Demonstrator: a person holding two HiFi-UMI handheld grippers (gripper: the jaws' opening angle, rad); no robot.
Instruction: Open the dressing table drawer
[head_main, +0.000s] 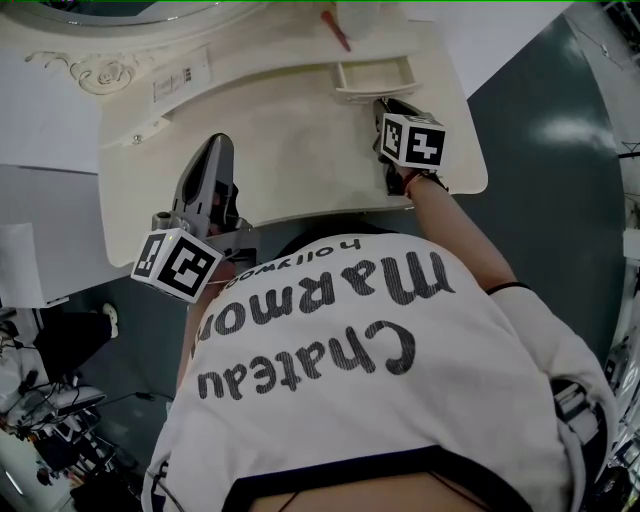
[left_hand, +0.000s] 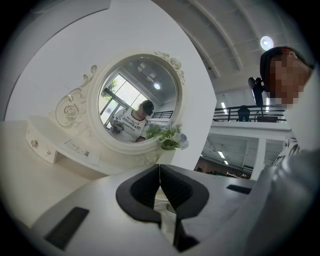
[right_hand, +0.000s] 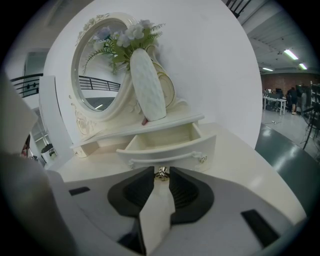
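The small cream drawer (right_hand: 167, 145) of the white dressing table (head_main: 300, 150) stands pulled out, its inside empty; in the head view the drawer (head_main: 375, 75) is at the table's back right. Its metal knob (right_hand: 161, 173) sits between the tips of my right gripper (right_hand: 161, 176), which is shut on it. From above, the right gripper (head_main: 384, 104) reaches the drawer front from the near side. My left gripper (head_main: 218, 145) hovers over the table's front left. In its own view the left gripper (left_hand: 159, 172) is shut with nothing between the jaws.
An oval mirror (left_hand: 132, 107) in an ornate frame stands at the back of the table. A white vase (right_hand: 147, 85) of flowers rests on the shelf above the open drawer. A second small drawer (left_hand: 40, 145) at the far left is closed. The person's torso fills the near side.
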